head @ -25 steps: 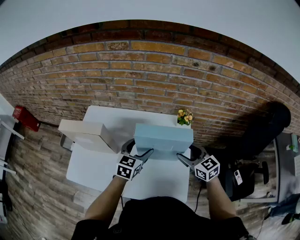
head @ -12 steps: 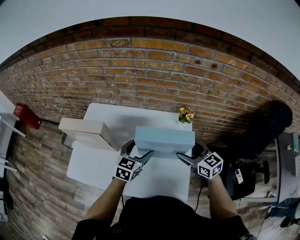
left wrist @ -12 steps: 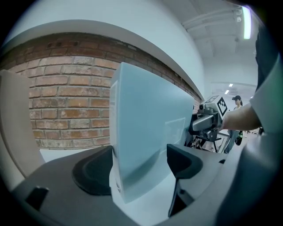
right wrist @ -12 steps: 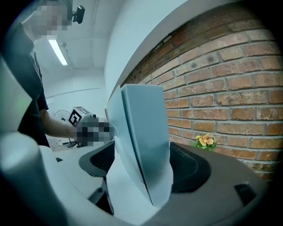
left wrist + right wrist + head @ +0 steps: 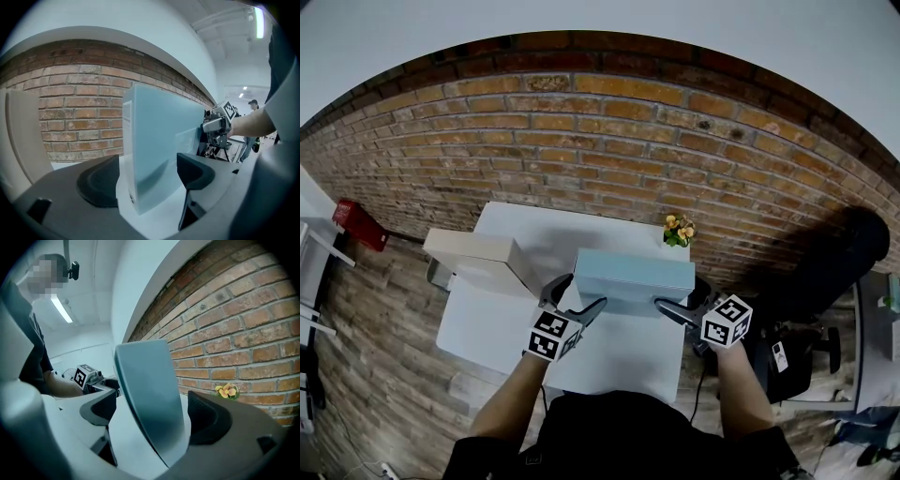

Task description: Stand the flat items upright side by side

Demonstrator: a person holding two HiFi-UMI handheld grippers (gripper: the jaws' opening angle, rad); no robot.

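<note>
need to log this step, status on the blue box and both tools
Both open: left tool astride blue box; right tool jaws just opening, box between. Box upright on table, beige box apart at left. Only flowers nearby, clear.

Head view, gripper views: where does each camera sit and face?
Head view: on the person's head, looking down at the table; forearms, left gripper, right gripper show.
Left gripper view: rides that gripper, facing the right gripper and forearm; blue box between its own open jaws.
Right gripper view: rides that gripper, facing the left gripper and forearm; jaws, just opening, flank the box.
Shared: the box, opposite ends.
</note>
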